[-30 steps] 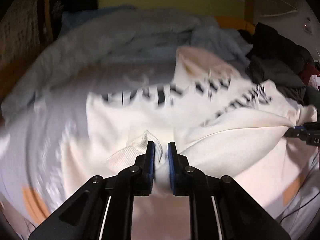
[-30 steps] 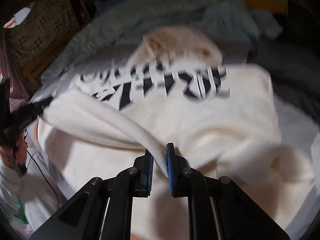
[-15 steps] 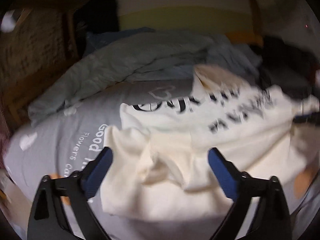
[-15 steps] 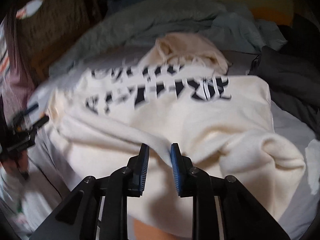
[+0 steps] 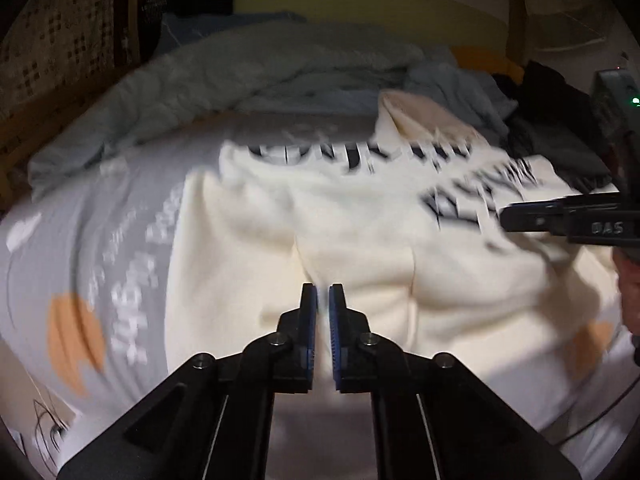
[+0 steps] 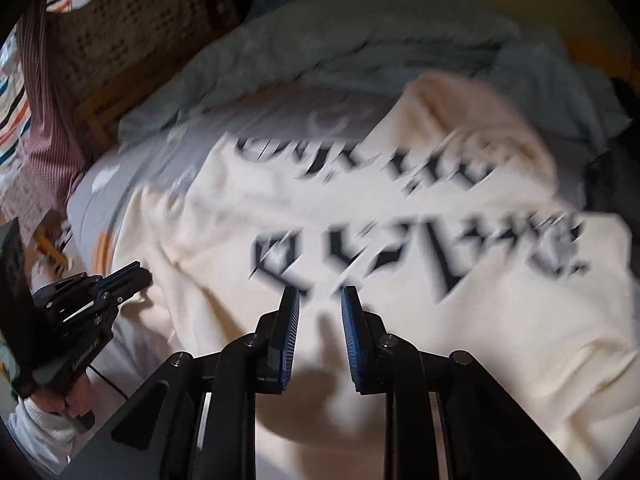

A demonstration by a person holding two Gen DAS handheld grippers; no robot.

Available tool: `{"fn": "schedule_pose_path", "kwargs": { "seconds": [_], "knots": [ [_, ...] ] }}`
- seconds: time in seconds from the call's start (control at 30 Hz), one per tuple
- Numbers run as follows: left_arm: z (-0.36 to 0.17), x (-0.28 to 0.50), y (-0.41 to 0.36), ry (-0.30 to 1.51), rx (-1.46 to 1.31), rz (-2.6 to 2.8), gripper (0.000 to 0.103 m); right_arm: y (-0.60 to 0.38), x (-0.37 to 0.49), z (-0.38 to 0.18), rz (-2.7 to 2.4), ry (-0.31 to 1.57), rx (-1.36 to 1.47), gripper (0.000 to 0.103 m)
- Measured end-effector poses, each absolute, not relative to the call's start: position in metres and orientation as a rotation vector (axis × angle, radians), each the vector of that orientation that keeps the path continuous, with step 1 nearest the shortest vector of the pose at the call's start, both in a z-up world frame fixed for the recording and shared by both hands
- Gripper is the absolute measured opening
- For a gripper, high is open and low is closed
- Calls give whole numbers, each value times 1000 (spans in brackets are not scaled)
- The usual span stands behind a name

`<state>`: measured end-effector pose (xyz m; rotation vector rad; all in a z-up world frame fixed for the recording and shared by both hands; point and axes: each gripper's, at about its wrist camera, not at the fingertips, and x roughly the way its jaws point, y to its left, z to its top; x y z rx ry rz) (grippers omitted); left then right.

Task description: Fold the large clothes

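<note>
A cream hoodie (image 5: 360,232) with black lettering lies spread on the grey printed bedsheet (image 5: 100,216), hood toward the far side; it also fills the right wrist view (image 6: 420,280). My left gripper (image 5: 323,292) is shut with nothing between its pads, just above the hoodie's lower part. My right gripper (image 6: 320,296) is open a little and empty, above the lettering. The right gripper shows at the right edge of the left wrist view (image 5: 516,216); the left gripper shows at the left of the right wrist view (image 6: 132,276).
A rumpled pale blue blanket (image 5: 248,76) lies along the far side of the bed. Dark clothes (image 5: 560,120) are piled at the far right. A woven rattan headboard (image 6: 132,28) stands at the left. Thin cables (image 5: 592,420) trail at the bed's near edge.
Both grippers let go of the hoodie's folded sleeve and pulled back. The left opened wide, then shut empty. The right opened slightly. The hoodie now lies flatter.
</note>
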<state>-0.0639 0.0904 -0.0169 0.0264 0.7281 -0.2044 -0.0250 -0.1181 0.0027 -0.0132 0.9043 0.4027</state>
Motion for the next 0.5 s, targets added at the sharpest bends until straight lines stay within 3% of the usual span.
{"fn": "schedule_pose_path", "kwargs": {
  "seconds": [0.13,0.3,0.37,0.5],
  "knots": [
    [-10,-78,112,692,-91,-221,52,-100,-54,-31,449,952,-50,24],
    [4,-79,119,668,-131,-207,65,-98,-88,-49,458,926,-112,24],
    [4,-75,120,698,-178,-238,74,-104,-93,-49,468,929,-87,24],
    [-12,-60,128,833,-352,-363,79,-100,-105,-47,524,901,-244,24]
  ]
}}
